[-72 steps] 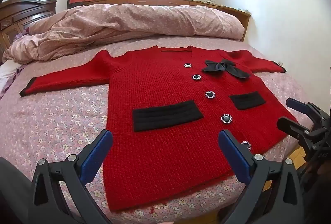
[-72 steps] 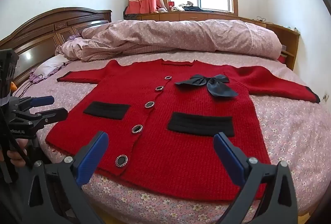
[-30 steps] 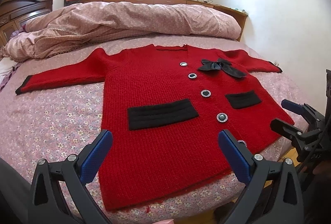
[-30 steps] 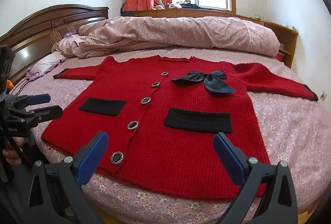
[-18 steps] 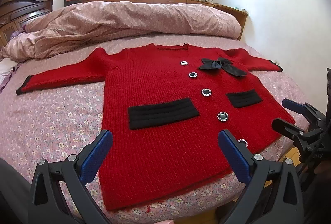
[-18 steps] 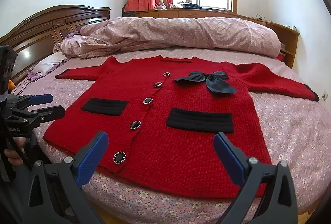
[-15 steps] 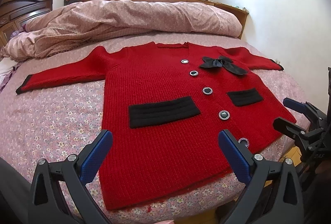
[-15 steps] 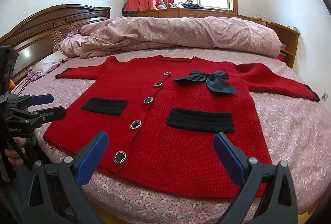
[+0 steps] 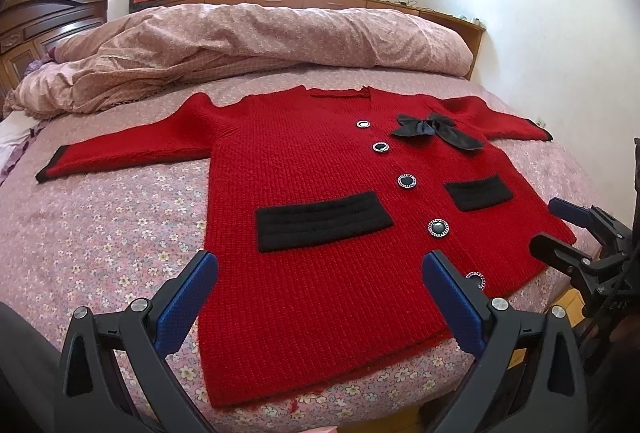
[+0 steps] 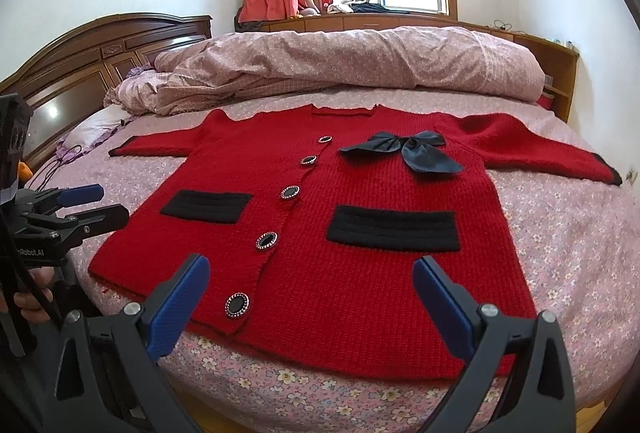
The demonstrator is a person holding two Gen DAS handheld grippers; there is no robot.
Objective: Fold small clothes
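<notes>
A small red knit cardigan (image 9: 320, 169) (image 10: 360, 201) lies flat and face up on the bed, both sleeves spread out. It has black pockets, a row of dark buttons and a black bow (image 9: 436, 131) (image 10: 404, 151) near the neck. My left gripper (image 9: 320, 269) hovers open just short of the hem at its left half, touching nothing. My right gripper (image 10: 312, 273) is open above the hem's right half, also empty. Each gripper shows at the edge of the other's view, the right gripper (image 9: 554, 231) and the left gripper (image 10: 100, 203).
The bed sheet (image 9: 100, 233) is pink with small flowers. A rumpled pink duvet (image 9: 260, 37) is piled behind the cardigan. A dark wooden headboard (image 10: 92, 73) runs along the left. White walls close in on the right, and a hand (image 10: 28, 301) holds the left gripper.
Both views have shifted only a little; the cardigan lies as before and both grippers stay open and empty.
</notes>
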